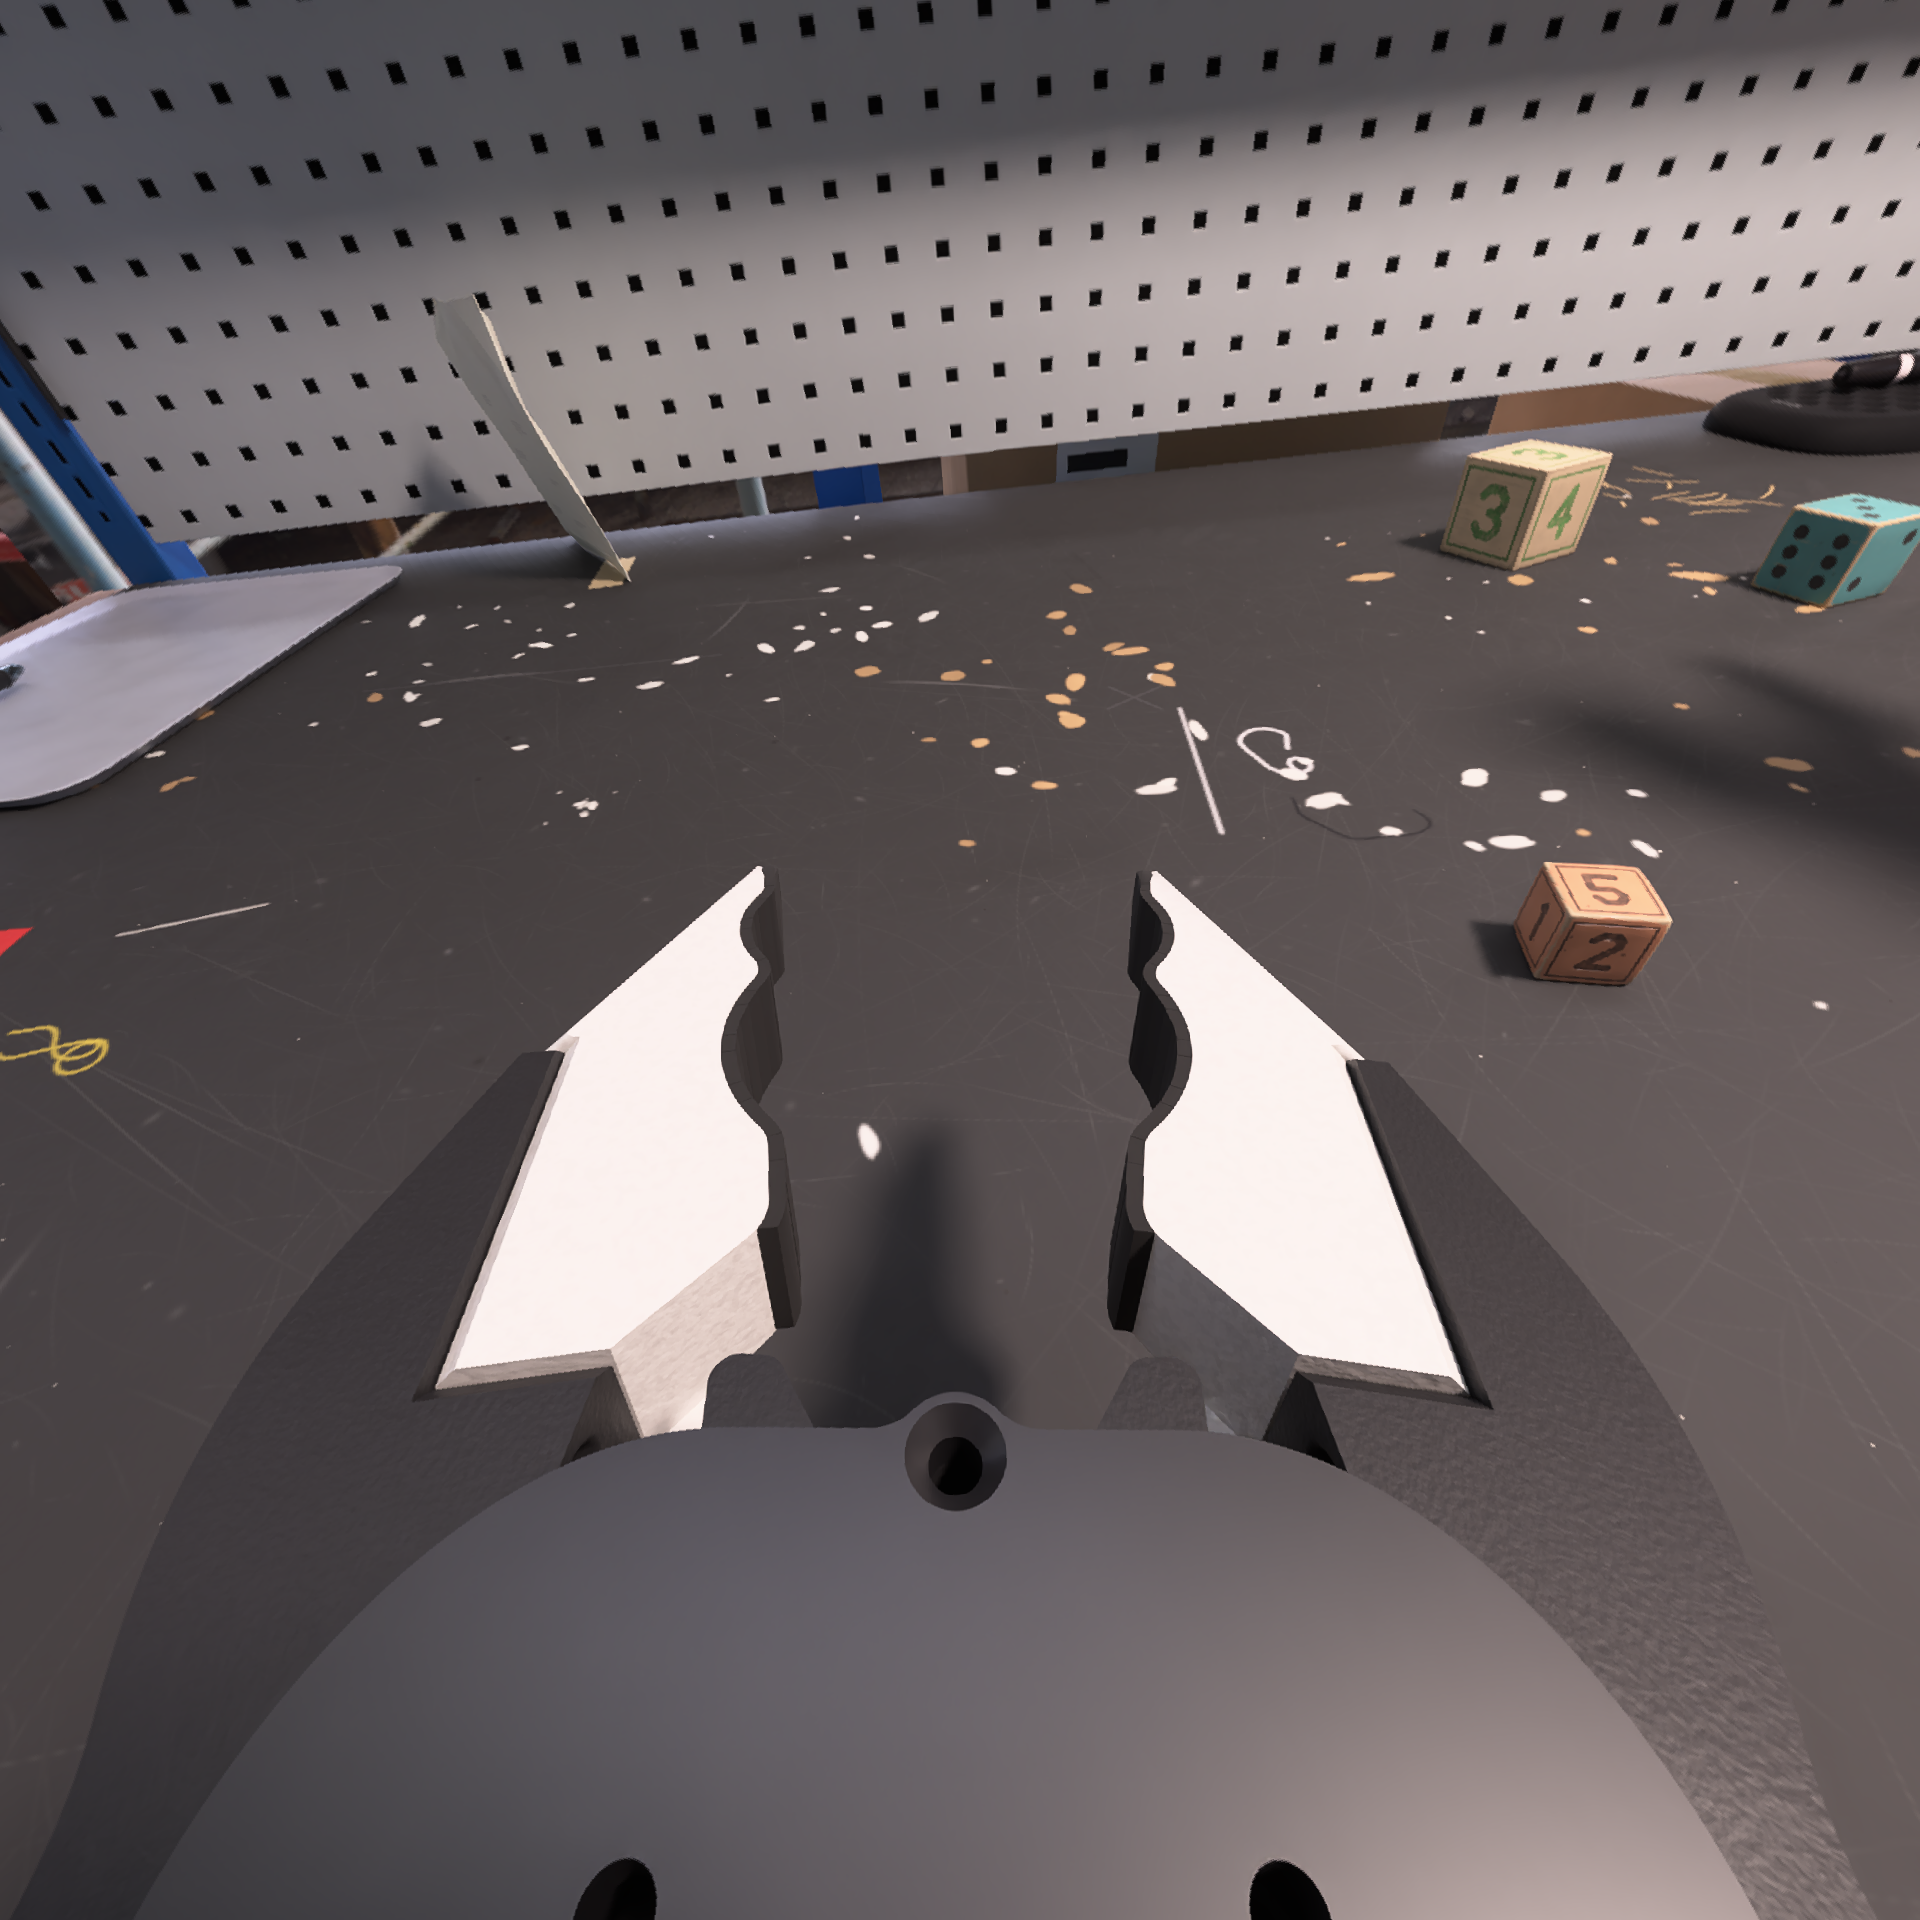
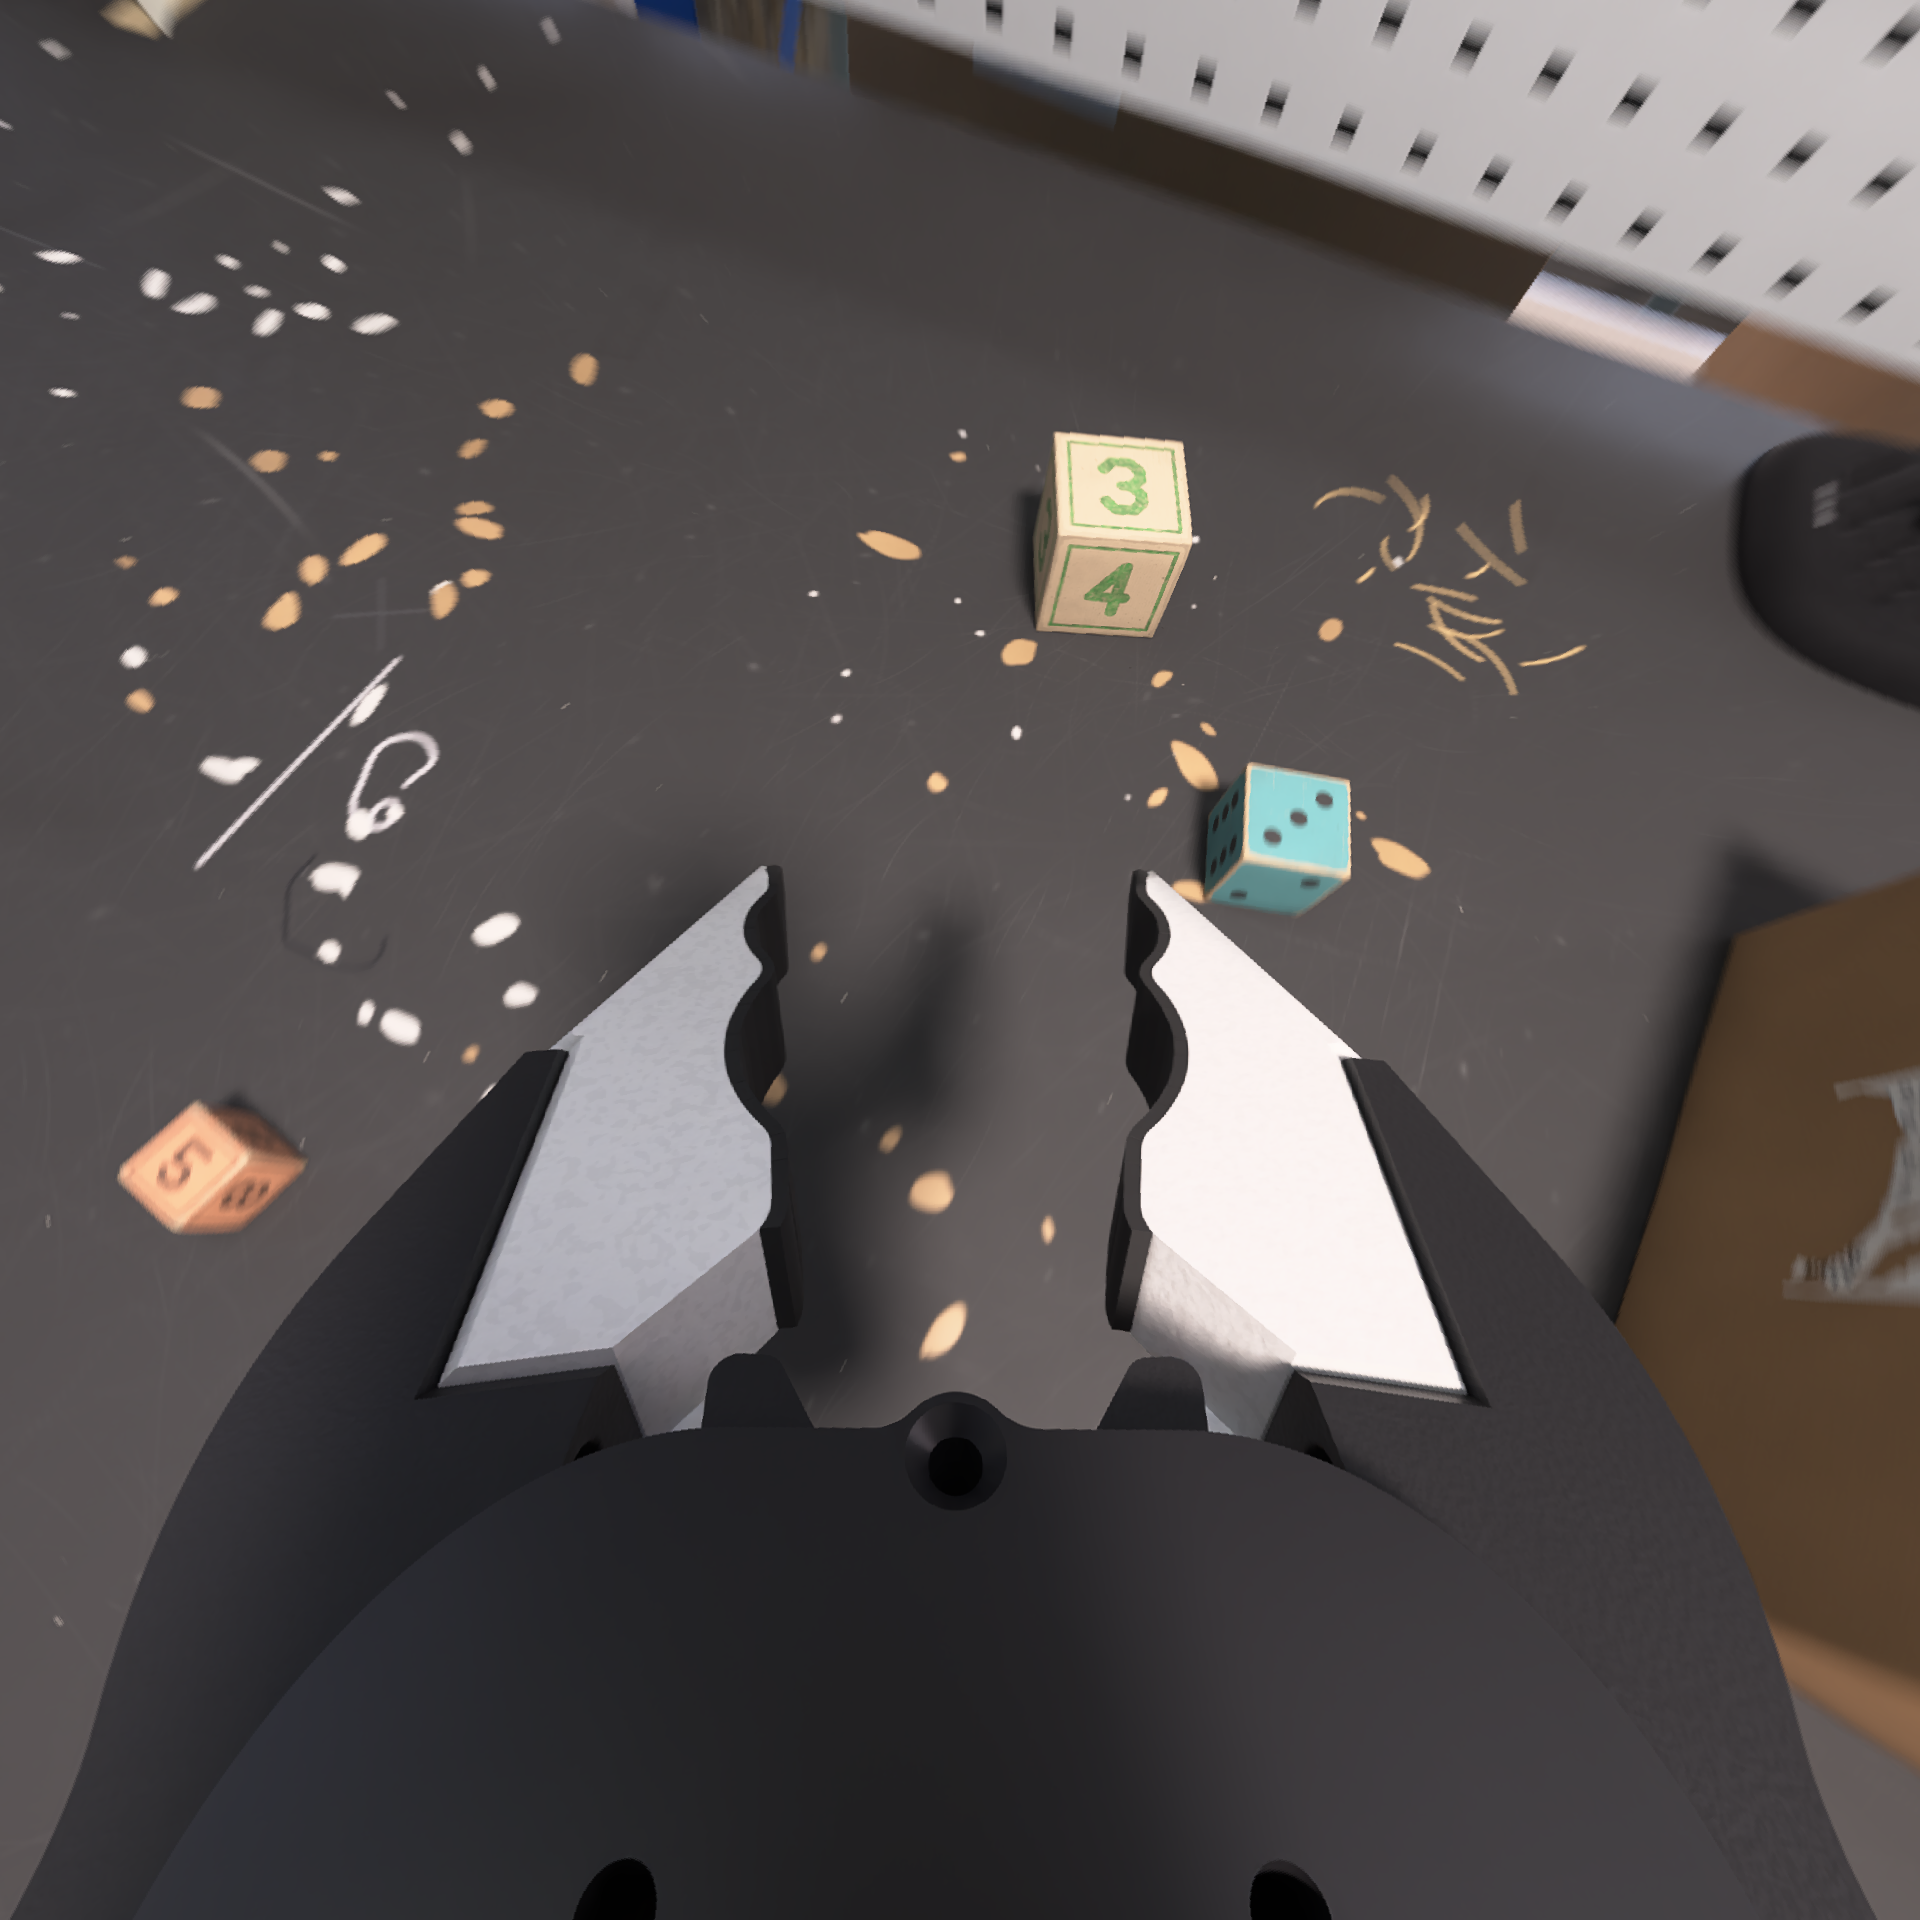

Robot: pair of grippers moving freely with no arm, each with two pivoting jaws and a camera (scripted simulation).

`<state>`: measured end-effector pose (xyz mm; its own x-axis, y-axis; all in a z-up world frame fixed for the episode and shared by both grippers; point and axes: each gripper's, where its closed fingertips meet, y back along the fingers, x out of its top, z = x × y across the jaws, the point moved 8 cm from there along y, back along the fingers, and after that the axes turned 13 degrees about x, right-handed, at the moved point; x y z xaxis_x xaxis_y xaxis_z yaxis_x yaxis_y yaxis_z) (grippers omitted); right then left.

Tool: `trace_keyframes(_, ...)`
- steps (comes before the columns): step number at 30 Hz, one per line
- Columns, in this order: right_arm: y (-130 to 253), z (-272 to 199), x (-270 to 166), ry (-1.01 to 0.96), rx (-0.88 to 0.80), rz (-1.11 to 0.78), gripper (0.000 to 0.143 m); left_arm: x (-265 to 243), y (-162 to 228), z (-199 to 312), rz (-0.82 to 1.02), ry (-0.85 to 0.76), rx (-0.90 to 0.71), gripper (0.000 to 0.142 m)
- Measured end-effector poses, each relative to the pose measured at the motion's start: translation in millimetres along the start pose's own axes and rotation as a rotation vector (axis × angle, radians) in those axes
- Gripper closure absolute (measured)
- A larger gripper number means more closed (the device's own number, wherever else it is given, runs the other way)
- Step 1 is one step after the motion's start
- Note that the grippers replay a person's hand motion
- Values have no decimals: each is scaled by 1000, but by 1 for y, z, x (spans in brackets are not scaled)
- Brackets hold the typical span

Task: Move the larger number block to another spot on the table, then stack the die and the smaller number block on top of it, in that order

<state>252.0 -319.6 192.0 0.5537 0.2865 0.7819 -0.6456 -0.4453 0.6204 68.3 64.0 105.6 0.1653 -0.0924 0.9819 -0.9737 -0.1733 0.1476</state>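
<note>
The larger number block point(image 1: 1522, 506) is pale wood with green figures and stands at the far right in the left wrist view; in the right wrist view it point(image 2: 1112, 532) stands ahead of my gripper. The teal die point(image 1: 1834, 563) lies right of it, and sits just beyond my right fingertip in the right wrist view point(image 2: 1280, 840). The smaller orange-brown number block point(image 1: 1593, 923) lies right of my left gripper; it shows at the left in the right wrist view point(image 2: 211, 1167). My left gripper point(image 1: 954, 883) is open and empty above the table. My right gripper point(image 2: 954, 883) is open and empty.
The dark table point(image 1: 727, 987) is spattered with white and tan paint marks. A grey mat point(image 1: 156, 665) lies far left, a pegboard wall point(image 1: 935, 208) stands behind, a black round base point(image 2: 1839, 561) sits at the back right, and a brown board point(image 2: 1787, 1247) lies at the right.
</note>
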Motion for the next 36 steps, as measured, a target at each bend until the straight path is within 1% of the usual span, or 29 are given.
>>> trace_keyframes(2,-32,32,34,-58,33,-125,72,0,-1,1,-13,-7,-5,75)
trace_keyframes(3,-50,44,47,-65,21,-193,70,-1,-2,1,-19,-9,-6,74)
trace_keyframes(5,-88,65,66,-83,22,-323,67,-1,-3,2,-30,-13,-7,74)
trace_keyframes(7,-123,82,76,-109,18,-399,67,-1,-4,2,-40,-15,-9,74)
trace_keyframes(11,-179,108,81,-150,20,-476,67,-1,-4,2,-38,-13,-15,73)
trace_keyframes(15,-210,119,72,-160,26,-519,68,-1,-3,3,-27,-23,-16,73)
trace_keyframes(16,-214,119,70,-162,51,-522,71,-1,-2,3,-26,-27,-17,73)
trace_keyframes(17,-217,119,69,-165,69,-515,78,-1,-2,3,-25,-30,-18,73)
trace_keyframes(18,-217,118,69,-166,70,-511,82,-1,-2,4,-24,-32,-19,73)
trace_keyframes(20,-214,119,68,-156,61,-525,82,-1,-2,4,-23,-31,-22,73)
trace_keyframes(22,-202,119,72,-117,28,-507,82,-1,-2,3,-22,-29,-23,73)
trace_keyframes(25,-163,109,89,-41,72,-432,82,-1,-1,3,-19,-24,-23,73)
trace_keyframes(27,-123,89,109,84,69,-375,82,-1,-2,3,-21,-21,-24,73)
trace_keyframes(29,-79,53,127,226,70,-308,82,-1,-2,2,-27,-14,-25,74)
trace_keyframes(32,-29,-26,138,456,209,-214,82,-1,-3,1,-31,-7,-24,74)
trace_keyframes(34,-14,-81,130,629,334,-216,82,-1,-3,2,-36,-12,-21,74)
trace_keyframes(36,-16,-127,116,727,431,-266,82,-1,-4,2,-47,-14,-21,74)
